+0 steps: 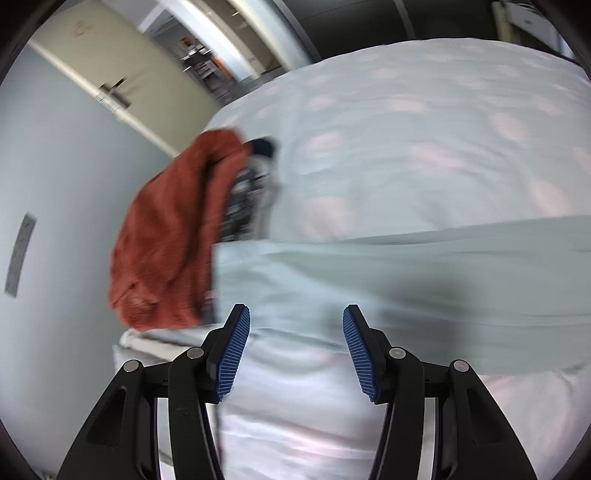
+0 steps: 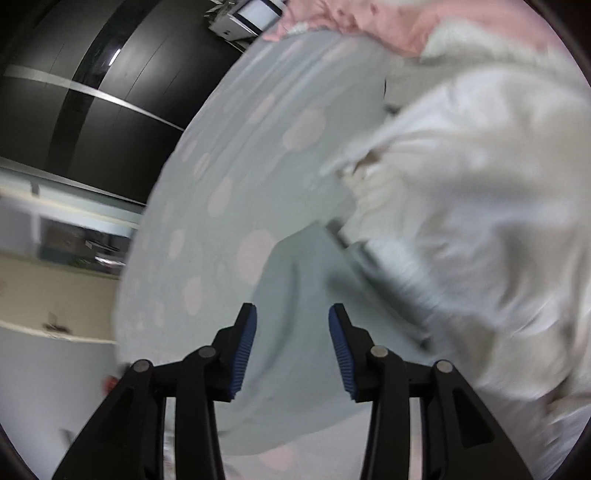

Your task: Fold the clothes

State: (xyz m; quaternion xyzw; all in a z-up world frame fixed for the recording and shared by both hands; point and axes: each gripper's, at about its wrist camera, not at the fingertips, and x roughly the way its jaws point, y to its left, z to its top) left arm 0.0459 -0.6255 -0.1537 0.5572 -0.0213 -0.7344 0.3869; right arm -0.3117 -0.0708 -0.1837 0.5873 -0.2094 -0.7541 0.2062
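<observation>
A pale green garment [image 1: 424, 273] lies flat on a bed sheet with pink dots [image 1: 406, 122]. My left gripper [image 1: 295, 350] hovers above the garment's near edge with its blue pads [image 1: 232, 354] wide apart and nothing between them. In the right wrist view the same pale green garment [image 2: 295, 295] lies under my right gripper [image 2: 291, 354], whose pads [image 2: 341, 354] stand apart and hold nothing. Both pictures are blurred by motion.
A rust-red towel-like cloth [image 1: 170, 236] and a dark patterned garment [image 1: 247, 195] lie at the bed's left edge. A heap of white clothes [image 2: 472, 206] and a pink one [image 2: 369, 22] fill the right side. Beyond the bed are a grey floor [image 1: 66, 184] and dark cabinets [image 2: 92, 92].
</observation>
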